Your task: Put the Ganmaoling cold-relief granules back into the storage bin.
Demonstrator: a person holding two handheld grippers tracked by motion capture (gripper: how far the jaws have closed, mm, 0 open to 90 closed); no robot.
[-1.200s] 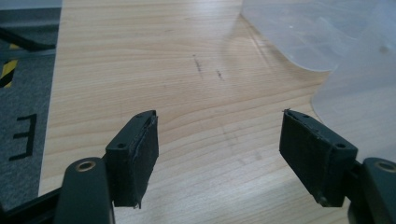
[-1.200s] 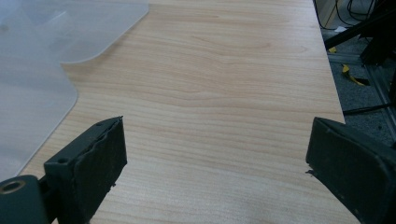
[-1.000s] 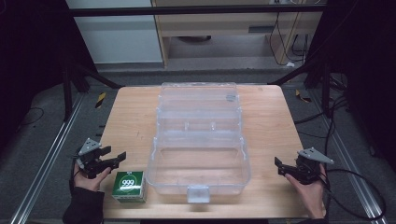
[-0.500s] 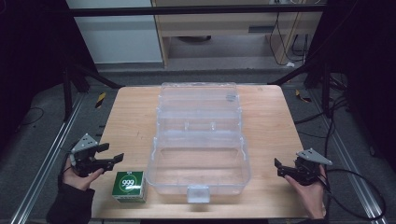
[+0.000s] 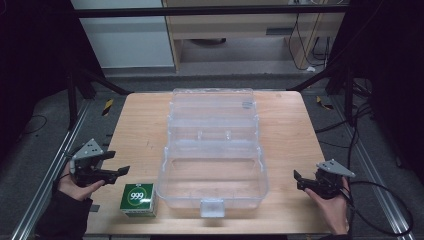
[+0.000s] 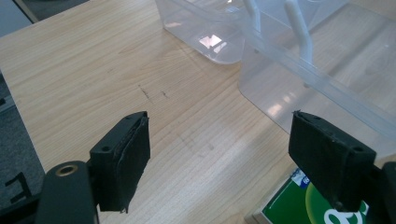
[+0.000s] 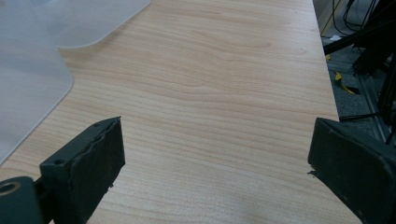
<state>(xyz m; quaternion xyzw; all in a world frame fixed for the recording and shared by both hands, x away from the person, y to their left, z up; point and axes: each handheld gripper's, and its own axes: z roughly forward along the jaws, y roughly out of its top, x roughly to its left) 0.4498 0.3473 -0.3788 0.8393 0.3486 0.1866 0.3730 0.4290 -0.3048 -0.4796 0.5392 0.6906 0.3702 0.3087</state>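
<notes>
Black foam-faced jaws of the left gripper (image 6: 219,163) stand spread wide apart with nothing between them, only bare wood. Seen from the high view, this gripper (image 5: 114,165) sits at the table's left edge, held in the person's left hand (image 5: 75,182), its grey three-cornered plate on top and its jaws aimed toward the middle of the table. Just beside it, nearer the front edge, lies a small green box (image 5: 138,199) printed with "999" in a white circle (a corner of the same green box (image 6: 308,205) shows under the jaw on the right side of the left gripper view).

The right gripper (image 7: 215,172) is likewise spread, its two dark pads far apart over empty tabletop. In the high view it (image 5: 304,181) rests at the table's right front, held in the right hand (image 5: 334,205), jaws pointing left toward the centre, a cable looping off to the right.

Between the two grippers, and touching neither, a clear plastic case (image 5: 212,150) lies open on the wooden table (image 5: 135,125): the deeper tray faces the person, with a latch tab at its front rim, and the lid folds back away. Its near corner (image 6: 299,84) shows in the left gripper view, and a frosted curved edge (image 7: 32,79) in the right gripper view.
</notes>
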